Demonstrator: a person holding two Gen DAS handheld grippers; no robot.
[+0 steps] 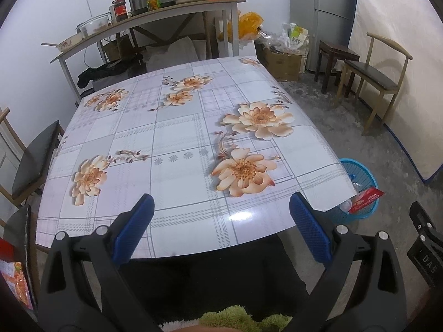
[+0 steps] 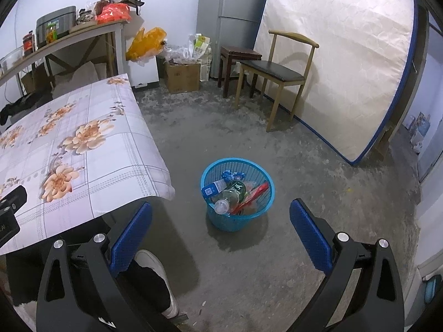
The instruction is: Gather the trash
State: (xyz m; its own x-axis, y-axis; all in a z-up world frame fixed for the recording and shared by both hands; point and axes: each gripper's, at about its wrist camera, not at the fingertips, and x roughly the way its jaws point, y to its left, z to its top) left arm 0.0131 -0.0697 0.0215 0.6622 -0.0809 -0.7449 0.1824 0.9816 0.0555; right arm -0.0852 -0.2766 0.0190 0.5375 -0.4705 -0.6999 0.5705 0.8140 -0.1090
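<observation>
A blue plastic basket (image 2: 238, 215) stands on the concrete floor right of the table; it holds plastic bottles (image 2: 229, 196), a red wrapper (image 2: 253, 195) and blue wrappers. It also shows in the left wrist view (image 1: 360, 177), half hidden behind the table corner. My left gripper (image 1: 221, 202) is open and empty above the near edge of the floral tablecloth (image 1: 180, 144). My right gripper (image 2: 221, 210) is open and empty, held over the floor in front of the basket.
A wooden chair (image 2: 279, 72) and dark stool (image 2: 238, 58) stand by a mattress (image 2: 346, 55) leaning on the wall. A side table (image 1: 155, 16) with a cooker and jars is behind. A chair (image 1: 30, 160) stands left of the table. My white shoe (image 2: 155, 271) is below.
</observation>
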